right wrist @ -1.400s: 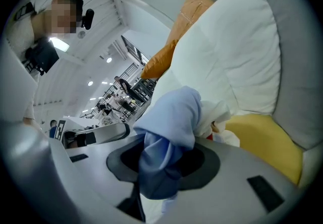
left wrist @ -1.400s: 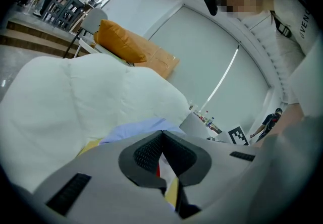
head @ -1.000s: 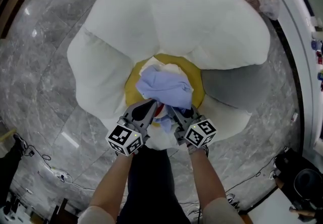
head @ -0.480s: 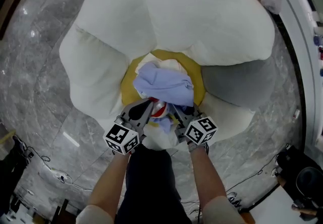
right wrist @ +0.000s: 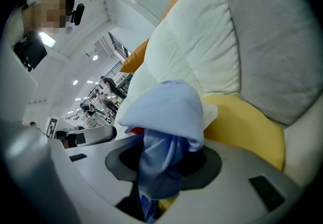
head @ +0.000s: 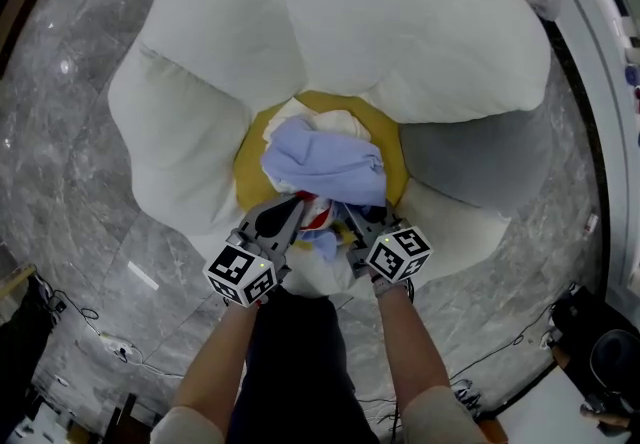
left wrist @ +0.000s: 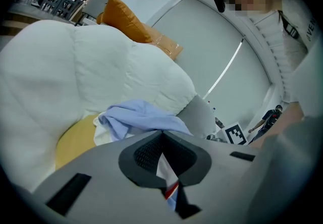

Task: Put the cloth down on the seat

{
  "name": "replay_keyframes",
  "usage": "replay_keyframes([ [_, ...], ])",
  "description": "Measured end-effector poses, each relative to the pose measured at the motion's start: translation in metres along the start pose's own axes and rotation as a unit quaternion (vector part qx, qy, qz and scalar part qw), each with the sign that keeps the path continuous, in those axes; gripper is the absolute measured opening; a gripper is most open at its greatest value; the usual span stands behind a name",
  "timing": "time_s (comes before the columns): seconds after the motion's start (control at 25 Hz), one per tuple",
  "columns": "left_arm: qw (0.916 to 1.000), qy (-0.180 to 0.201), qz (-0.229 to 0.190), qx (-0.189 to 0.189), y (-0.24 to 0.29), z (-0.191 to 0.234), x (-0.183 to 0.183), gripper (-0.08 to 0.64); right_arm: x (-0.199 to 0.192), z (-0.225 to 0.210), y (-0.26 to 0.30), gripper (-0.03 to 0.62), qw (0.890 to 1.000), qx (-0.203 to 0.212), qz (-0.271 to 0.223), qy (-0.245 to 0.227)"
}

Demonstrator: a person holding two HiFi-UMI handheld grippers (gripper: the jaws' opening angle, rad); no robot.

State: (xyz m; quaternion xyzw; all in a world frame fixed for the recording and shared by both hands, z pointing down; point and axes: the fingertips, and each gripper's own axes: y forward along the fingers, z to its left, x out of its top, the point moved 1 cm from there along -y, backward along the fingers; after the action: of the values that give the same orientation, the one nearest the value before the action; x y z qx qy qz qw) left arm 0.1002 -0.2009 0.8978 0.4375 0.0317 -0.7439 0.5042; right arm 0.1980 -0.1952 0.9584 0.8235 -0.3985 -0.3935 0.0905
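Yellow seat [head: 248,170] mostly under cloth [head: 325,157]

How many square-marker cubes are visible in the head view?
2: left cube below-left of the cloth, right cube below-right of it, both at the near edge of the seat. None seems hidden.

Soft, even light falls from above; pale glints sit on the marble floor [head: 62,64]. Every view bends and darkens toward its round edge. Close to my lenses the cloth [right wrist: 166,112] blurs, and ceiling lamps [right wrist: 48,40] glare white.
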Motion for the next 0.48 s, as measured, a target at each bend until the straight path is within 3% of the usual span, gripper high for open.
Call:
replay_keyframes([
  [0.48, 0.9999, -0.001, 0.016, 0.003, 0.008, -0.014, -0.012, 0.014, 0.002, -0.021, -0.021, 0.213, 1.000, -0.010, -0.009, 0.026],
])
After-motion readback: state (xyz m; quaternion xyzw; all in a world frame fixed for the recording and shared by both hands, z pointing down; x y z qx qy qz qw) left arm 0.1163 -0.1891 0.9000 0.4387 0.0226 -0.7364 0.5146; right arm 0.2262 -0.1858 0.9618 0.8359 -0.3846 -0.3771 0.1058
